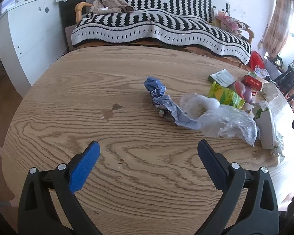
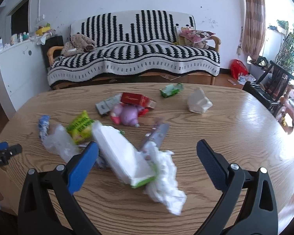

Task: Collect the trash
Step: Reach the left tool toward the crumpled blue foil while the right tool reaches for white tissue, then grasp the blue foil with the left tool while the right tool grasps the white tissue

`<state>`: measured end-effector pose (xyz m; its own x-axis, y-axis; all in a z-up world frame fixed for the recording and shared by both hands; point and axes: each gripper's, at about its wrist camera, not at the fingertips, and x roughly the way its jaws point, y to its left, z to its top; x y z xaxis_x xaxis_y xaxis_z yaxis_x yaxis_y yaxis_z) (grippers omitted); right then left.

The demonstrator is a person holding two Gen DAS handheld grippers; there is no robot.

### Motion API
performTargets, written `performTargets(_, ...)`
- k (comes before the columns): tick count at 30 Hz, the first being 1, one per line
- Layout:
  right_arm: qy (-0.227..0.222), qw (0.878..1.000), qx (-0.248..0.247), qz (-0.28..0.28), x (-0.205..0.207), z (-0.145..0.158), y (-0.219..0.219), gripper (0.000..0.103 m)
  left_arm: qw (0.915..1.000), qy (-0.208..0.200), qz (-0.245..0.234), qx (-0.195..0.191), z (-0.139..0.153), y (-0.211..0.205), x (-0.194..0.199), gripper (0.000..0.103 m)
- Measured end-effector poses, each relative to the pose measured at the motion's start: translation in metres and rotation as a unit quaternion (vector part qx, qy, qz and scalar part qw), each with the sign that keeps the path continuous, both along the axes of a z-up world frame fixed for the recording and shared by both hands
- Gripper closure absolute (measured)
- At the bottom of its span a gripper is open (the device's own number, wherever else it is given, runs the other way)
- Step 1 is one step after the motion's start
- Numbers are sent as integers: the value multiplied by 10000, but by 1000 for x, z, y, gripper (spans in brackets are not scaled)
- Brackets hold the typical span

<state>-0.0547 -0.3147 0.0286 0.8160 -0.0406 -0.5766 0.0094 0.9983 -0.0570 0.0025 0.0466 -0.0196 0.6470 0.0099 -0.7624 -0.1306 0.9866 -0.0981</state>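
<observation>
White tissue pack [image 2: 125, 156] lying loose between wide-open, empty right gripper [image 2: 147, 152] fingers, liable to skid on closing; left gripper [image 1: 148, 152] likewise spread, empty.

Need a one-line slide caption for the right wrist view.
Open right gripper over a white tissue pack amid scattered wrappers on the wooden table.

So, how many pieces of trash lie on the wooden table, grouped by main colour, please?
White: 2, the flat white tissue pack and the crumpled white paper lump
Green: 2, the yellow-green snack bag and the small green wrapper
Red: 1, the red carton
Blue: 1, the crumpled blue wrapper
Clear: 1, the clear plastic bag
Total: 7
</observation>
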Motion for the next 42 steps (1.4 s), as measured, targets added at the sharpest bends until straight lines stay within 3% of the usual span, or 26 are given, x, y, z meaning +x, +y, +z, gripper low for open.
performTargets(5,113,9886,997,-1121,-6,-9,-70,6,9997,176,176,-74,-13,5,12,6)
performTargets(9,773,9727,1663,-1421,5,-33,-100,6,9978,326,434,-375,-19,6,27,6)
performTargets(13,1115,9787,1461,-920,11,-41,-88,6,9985,289,434,-175,-26,-5,40,6)
performTargets(15,1307,9811,1238,-704,12,-45,-76,6,9982,320,429,-276,-26,-6,51,6)
performTargets(18,1582,9819,991,-335,9,-50,-62,6,9981,280,541,-16,-25,-5,64,6)
performTargets(23,1813,9812,662,-58,10,-59,-47,6,9971,429,585,-246,-33,-2,78,6)
performTargets(27,1876,9809,514,48,14,-63,-39,6,9974,287,620,-217,-31,0,91,6)
performTargets(30,1830,9824,343,144,20,-66,-33,6,9970,219,608,-438,-31,3,98,6)
performTargets(32,1827,9826,264,197,23,-69,-31,10,9970,332,588,-368,-36,0,102,6)
performTargets(34,1921,9804,318,291,26,-72,-31,23,9964,559,611,-153,-46,-2,106,7)
performTargets(35,1965,9792,390,337,26,-74,-31,28,9969,589,526,59,-45,-6,109,14)
performTargets(37,1963,9780,586,400,27,-74,-33,45,9953,620,544,505,-44,-9,107,42)
performTargets(38,1948,9779,622,429,26,-74,-33,55,9954,599,590,468,-41,-5,105,64)
performTargets(39,1955,9770,700,475,26,-74,-33,72,9947,644,632,502,-40,0,103,78)
performTargets(42,1897,9776,846,354,20,-72,-37,80,9961,600,510,405,-40,11,93,79)
